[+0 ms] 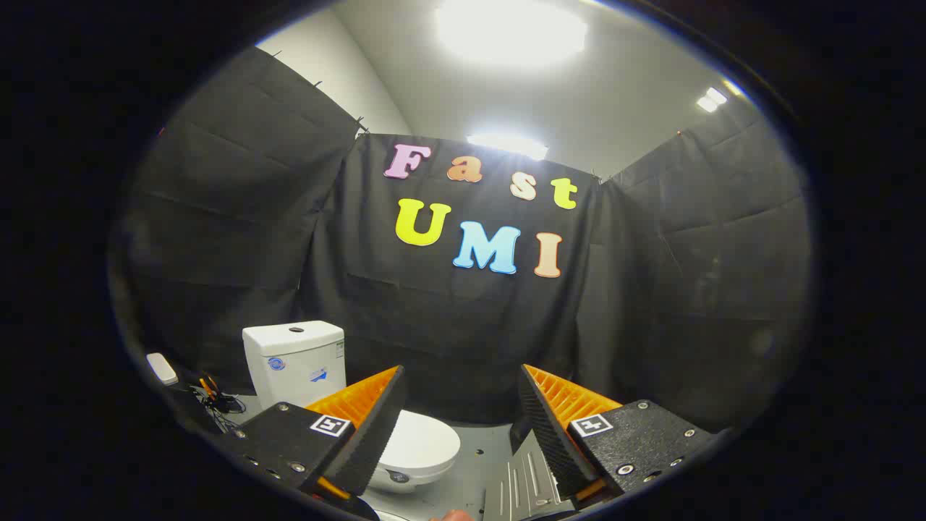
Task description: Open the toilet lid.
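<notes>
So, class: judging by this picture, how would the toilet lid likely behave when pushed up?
The toilet lid looks rigid and glossy, so probably stiff and slippery. Closed before the cistern, it likely pivots rather than slides. The open hand-held gripper isn't touching it.

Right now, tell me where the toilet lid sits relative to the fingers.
In the gripper view, the closed toilet lid lies low, partly behind the left finger, below the white tank. The gripper is open, with nothing between its fingers.

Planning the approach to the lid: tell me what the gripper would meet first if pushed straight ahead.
Probably the black cloth wall. The gripper, fingers open and holding nothing, points above the closed toilet lid, with the tank off to one side. Depth is unclear.
</notes>
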Demonstrator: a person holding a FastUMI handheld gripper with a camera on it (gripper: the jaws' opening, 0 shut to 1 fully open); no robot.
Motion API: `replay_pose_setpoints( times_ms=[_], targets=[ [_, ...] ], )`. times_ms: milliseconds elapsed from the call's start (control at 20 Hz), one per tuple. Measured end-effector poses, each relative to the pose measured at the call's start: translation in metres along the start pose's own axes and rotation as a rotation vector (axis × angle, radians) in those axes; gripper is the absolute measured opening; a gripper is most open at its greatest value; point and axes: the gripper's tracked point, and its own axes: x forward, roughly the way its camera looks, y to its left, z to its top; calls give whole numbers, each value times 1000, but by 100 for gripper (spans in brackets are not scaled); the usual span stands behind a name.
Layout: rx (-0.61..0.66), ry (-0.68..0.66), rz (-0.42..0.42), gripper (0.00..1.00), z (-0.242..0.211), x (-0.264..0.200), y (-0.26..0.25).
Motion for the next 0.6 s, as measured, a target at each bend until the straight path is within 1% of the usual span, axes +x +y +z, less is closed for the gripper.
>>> replay_pose_setpoints(
  times_ms=[300,600],
  targets=[
    [58,-8,3,95,1,2,1],
    [79,-8,-20,95,-1,6,-11]
  ],
)
